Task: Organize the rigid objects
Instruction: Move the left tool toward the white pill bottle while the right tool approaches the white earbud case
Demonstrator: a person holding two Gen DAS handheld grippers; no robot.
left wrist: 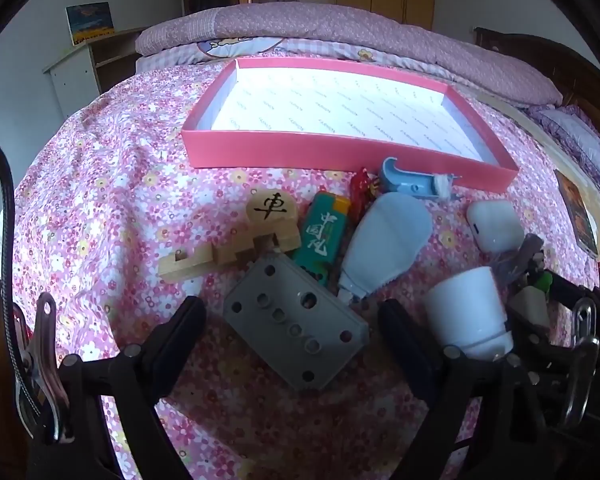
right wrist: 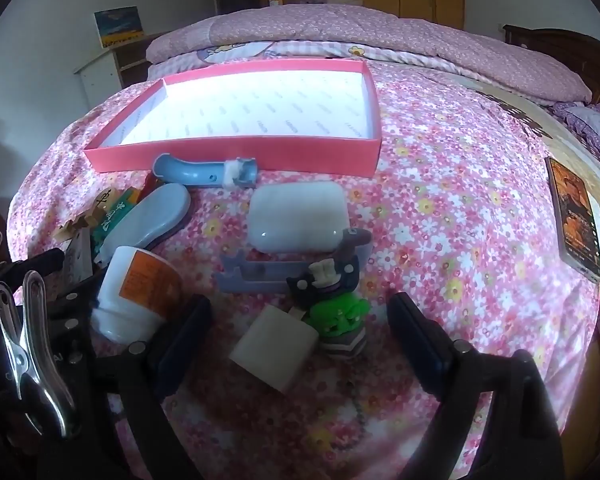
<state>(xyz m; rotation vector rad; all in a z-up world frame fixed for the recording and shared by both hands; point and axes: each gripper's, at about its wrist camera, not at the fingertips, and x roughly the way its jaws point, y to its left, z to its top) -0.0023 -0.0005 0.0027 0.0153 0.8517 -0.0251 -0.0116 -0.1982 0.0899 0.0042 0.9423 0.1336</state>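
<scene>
While both claws gape, left claw (left wrist: 292, 316) over grey plate (left wrist: 296, 328), pink tray (left wrist: 340, 152) rim beyond.

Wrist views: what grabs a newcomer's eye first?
The big pink box, empty, sits at the far side of the flowered bedspread. In front of it lies a jumble of small things: a grey holed block between the open left tongs, a white bottle beside it, and a green toy figure with a white charger cube between the open right tongs.
</scene>
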